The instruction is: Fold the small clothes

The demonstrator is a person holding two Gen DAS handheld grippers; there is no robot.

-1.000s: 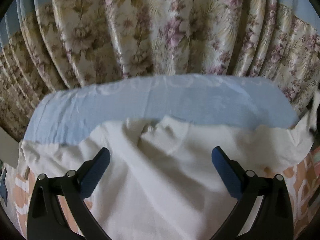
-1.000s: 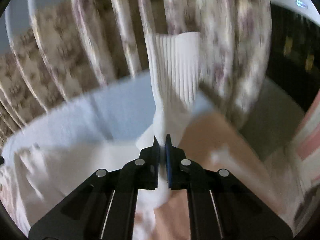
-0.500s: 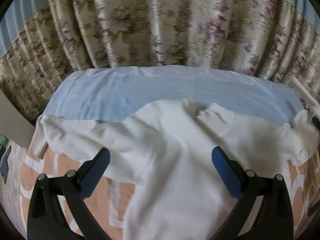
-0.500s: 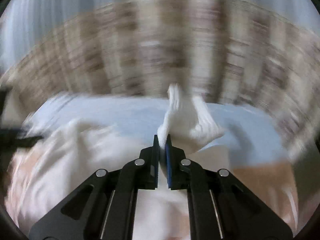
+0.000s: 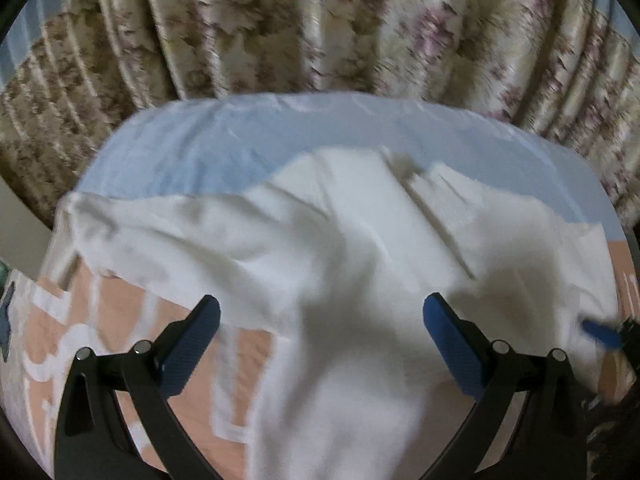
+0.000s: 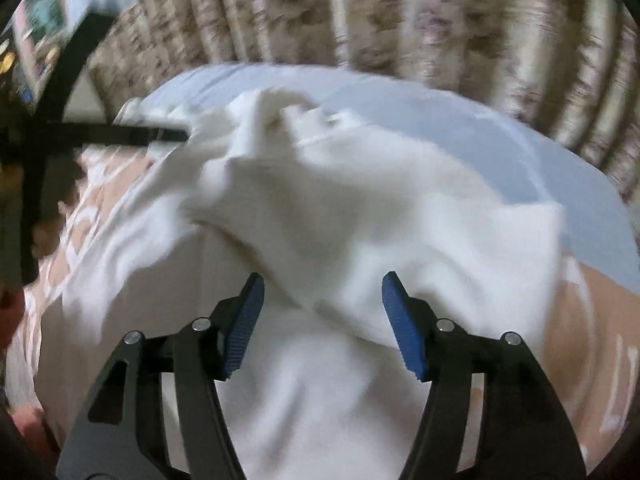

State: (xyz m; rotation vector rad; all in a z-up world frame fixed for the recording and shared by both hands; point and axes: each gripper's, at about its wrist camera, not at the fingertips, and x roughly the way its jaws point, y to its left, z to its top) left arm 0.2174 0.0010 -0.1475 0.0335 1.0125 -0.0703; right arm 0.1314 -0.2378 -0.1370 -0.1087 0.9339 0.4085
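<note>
A white long-sleeved knit top (image 5: 360, 248) lies spread on the bed, collar toward the curtain, one sleeve stretched out to the left (image 5: 132, 232). It also shows in the right wrist view (image 6: 340, 220), rumpled near the collar. My left gripper (image 5: 320, 340) is open and empty just above the garment's body. My right gripper (image 6: 322, 320) is open and empty above the garment's right side; its blue fingertip shows at the right edge of the left wrist view (image 5: 600, 334). The left gripper's black finger (image 6: 132, 136) shows at the left of the right wrist view, near the collar.
The bed has a peach and white patterned cover (image 5: 120, 340) and a light blue sheet (image 5: 240, 140) at the far side. A floral curtain (image 5: 320, 20) hangs right behind the bed. A dark frame (image 6: 40, 140) stands at the left in the right wrist view.
My right gripper has let go of the white sleeve it held pinched and now stands open over the garment. The sleeve has dropped onto the bed. My left gripper stayed open.
</note>
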